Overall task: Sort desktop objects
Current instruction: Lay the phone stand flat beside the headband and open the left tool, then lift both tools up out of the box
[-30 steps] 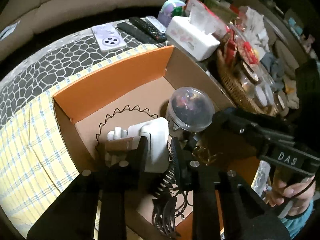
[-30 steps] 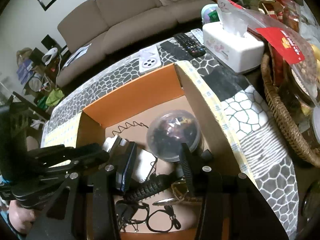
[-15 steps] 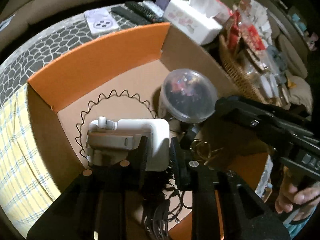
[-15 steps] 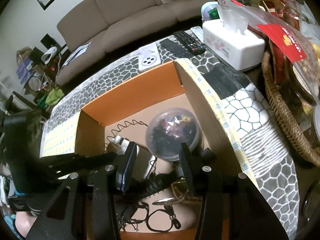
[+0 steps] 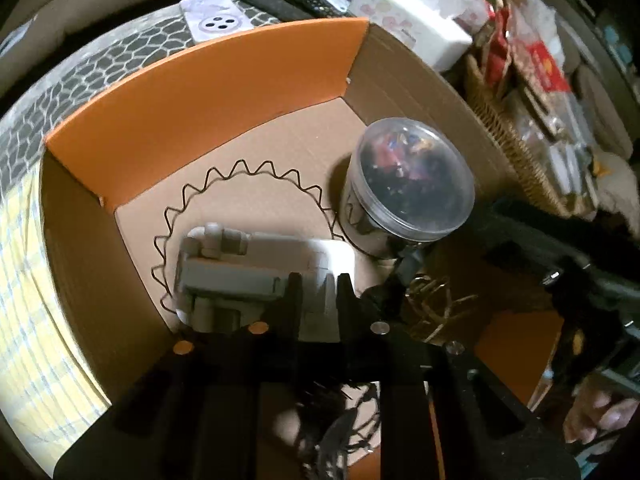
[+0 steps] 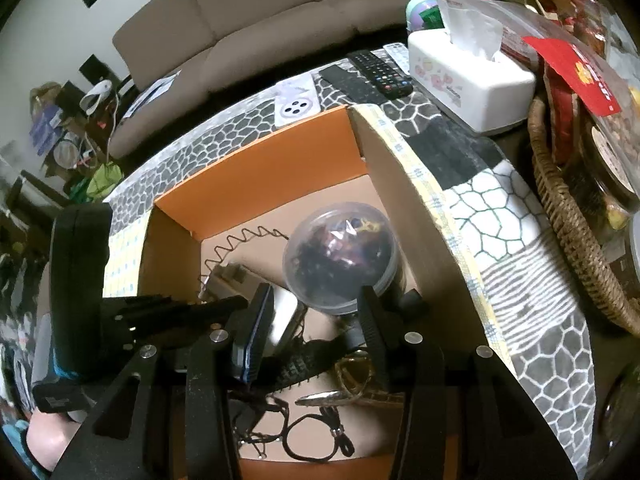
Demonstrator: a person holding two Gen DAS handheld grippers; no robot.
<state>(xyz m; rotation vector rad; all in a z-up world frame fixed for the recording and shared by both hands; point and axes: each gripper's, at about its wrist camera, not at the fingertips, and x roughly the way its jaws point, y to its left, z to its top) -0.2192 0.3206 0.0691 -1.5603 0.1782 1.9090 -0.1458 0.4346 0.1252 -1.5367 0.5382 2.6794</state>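
Left claw sank into box, opening over charger.

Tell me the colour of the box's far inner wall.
Orange, best seen in the left wrist view.

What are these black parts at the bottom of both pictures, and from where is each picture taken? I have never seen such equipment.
There is no robot here. A person holds a hand tool with two fingers in each hand, and each tool carries a wide-angle camera looking along those fingers. One picture comes from the left gripper, the other from the right gripper.

Both point down into an orange cardboard box on a patterned tablecloth. Inside lie a white plastic gadget, a clear round container, a wavy wire ring and black cords.

The left gripper's jaws are opening around the gadget's edge. The right gripper is open, holding nothing. A tissue box stands behind.
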